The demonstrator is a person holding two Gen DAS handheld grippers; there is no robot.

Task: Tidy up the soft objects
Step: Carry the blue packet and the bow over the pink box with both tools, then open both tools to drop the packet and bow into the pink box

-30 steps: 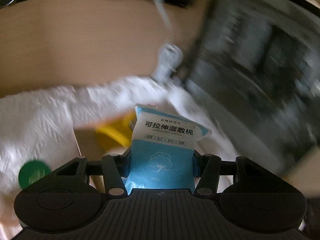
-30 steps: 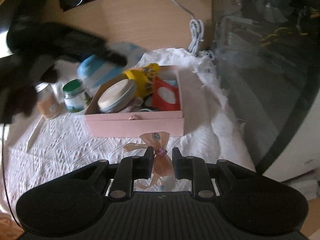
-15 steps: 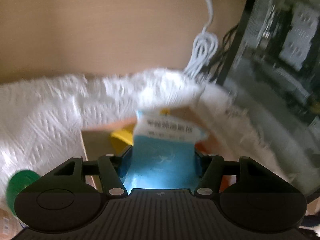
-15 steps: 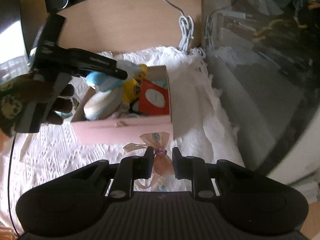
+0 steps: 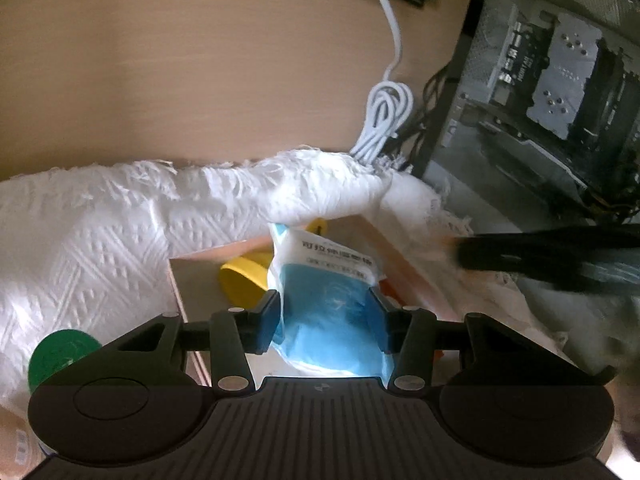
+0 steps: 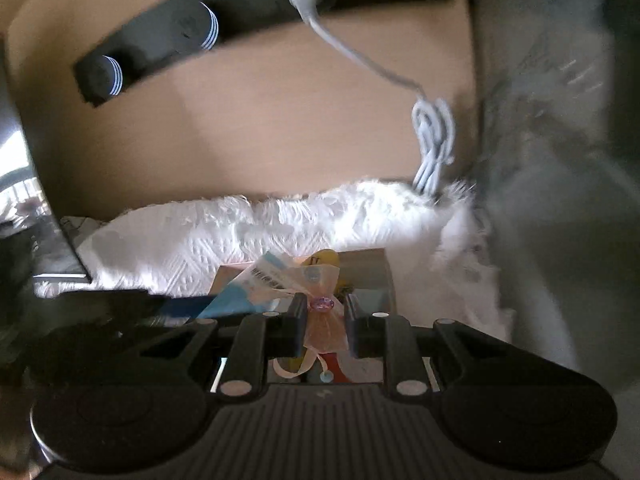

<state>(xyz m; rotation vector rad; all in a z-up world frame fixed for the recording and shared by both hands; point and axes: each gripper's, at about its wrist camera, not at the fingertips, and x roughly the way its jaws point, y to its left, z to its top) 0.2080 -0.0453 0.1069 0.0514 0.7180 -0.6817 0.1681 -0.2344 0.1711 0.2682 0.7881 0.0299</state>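
My left gripper is shut on a blue and white pack of wet cotton wipes and holds it over the open pink box. A yellow soft toy lies in the box behind the pack. My right gripper is shut on a peach ribbon bow with a purple bead and holds it just over the same box. The wipes pack and the yellow toy show past the bow in the right wrist view. The right gripper's fingers reach in from the right in the left wrist view.
The box sits on a white textured cloth on a wooden desk. A green-lidded jar stands left of the box. A coiled white cable lies behind. A glass-sided computer case stands at the right. A black power strip lies at the back.
The left gripper has lowered the wipes pack into the box. The right gripper has moved forward with the bow, from in front of the box to over it.
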